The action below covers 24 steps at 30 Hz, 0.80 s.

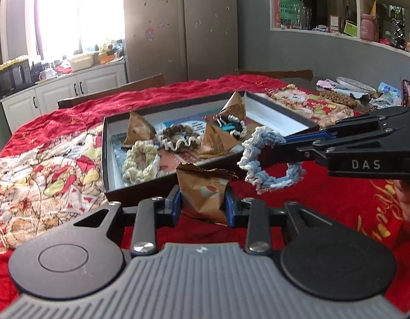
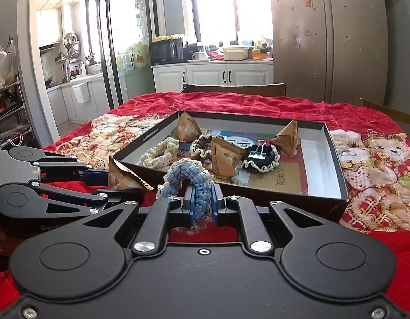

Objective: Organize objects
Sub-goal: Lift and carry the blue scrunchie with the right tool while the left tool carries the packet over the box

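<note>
My left gripper [image 1: 202, 203] is shut on a brown pyramid-shaped paper packet [image 1: 202, 188], held just above the red cloth in front of the tray's near wall. My right gripper [image 1: 280, 147] reaches in from the right, shut on a blue-and-white crocheted scrunchie [image 1: 268, 159] that hangs beside the tray. In the right wrist view the scrunchie [image 2: 199, 183] sits pinched between the right gripper [image 2: 202, 204] pads, and the left gripper [image 2: 119, 186] shows at the left with the packet [image 2: 125, 178]. The black tray [image 2: 322, 170] holds several packets and scrunchies.
Inside the tray [image 1: 279, 117] lie a cream scrunchie [image 1: 141, 162], a brown scrunchie [image 1: 178, 138] and a black one with a binder clip [image 2: 259, 154]. A red bear-print quilt [image 2: 377, 159] covers the table. Wooden chairs [image 2: 234, 89] stand behind. Clutter [image 1: 364, 90] sits far right.
</note>
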### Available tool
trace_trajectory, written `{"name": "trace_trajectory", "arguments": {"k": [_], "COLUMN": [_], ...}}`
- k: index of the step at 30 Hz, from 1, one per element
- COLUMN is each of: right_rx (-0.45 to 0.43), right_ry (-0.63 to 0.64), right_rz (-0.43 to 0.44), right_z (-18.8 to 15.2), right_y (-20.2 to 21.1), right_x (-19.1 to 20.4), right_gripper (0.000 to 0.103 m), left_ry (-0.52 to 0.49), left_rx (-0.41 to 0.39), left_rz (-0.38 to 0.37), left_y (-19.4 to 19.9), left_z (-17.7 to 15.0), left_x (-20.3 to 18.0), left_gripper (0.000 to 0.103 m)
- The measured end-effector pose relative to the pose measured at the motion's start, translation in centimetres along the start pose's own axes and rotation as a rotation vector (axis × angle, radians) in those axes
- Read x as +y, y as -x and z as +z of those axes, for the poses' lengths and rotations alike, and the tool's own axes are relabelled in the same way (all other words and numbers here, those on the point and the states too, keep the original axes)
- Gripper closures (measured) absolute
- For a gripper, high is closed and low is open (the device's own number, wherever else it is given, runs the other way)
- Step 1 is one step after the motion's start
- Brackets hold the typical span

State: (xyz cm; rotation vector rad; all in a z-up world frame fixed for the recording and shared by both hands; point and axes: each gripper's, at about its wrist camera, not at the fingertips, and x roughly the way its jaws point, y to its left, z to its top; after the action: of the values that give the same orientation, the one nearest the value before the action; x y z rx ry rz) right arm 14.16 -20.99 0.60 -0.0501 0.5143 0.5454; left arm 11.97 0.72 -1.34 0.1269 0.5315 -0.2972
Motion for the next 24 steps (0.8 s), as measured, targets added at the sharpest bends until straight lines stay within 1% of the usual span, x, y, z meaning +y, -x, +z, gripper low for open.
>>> {"name": "trace_trajectory", "arguments": {"k": [11, 19, 24], "right_rx": [-0.059, -0.105, -0.116], "right_ry": [-0.003, -0.010, -0.013], "right_rz": [-0.023, -0.051, -0.063], "right_z": [1.5, 3.7, 5.2], "right_y": [1.7, 2.5, 2.4], "right_x": [-0.5, -1.5, -2.4], "right_gripper": [0.091, 0.091, 0.091], "left_ry": [-0.014, -0.017, -0.008], "left_rx": [-0.048, -0.079, -0.085], "left_rz": [-0.011, -0.007, -0.008], "left_y": [1.2, 0.8, 0.2], "left_z": [2.9, 5.5, 7.0], "left_x": [-0.1, 0.1, 0.3], "left_gripper": [0.067, 0.067, 0.067]}}
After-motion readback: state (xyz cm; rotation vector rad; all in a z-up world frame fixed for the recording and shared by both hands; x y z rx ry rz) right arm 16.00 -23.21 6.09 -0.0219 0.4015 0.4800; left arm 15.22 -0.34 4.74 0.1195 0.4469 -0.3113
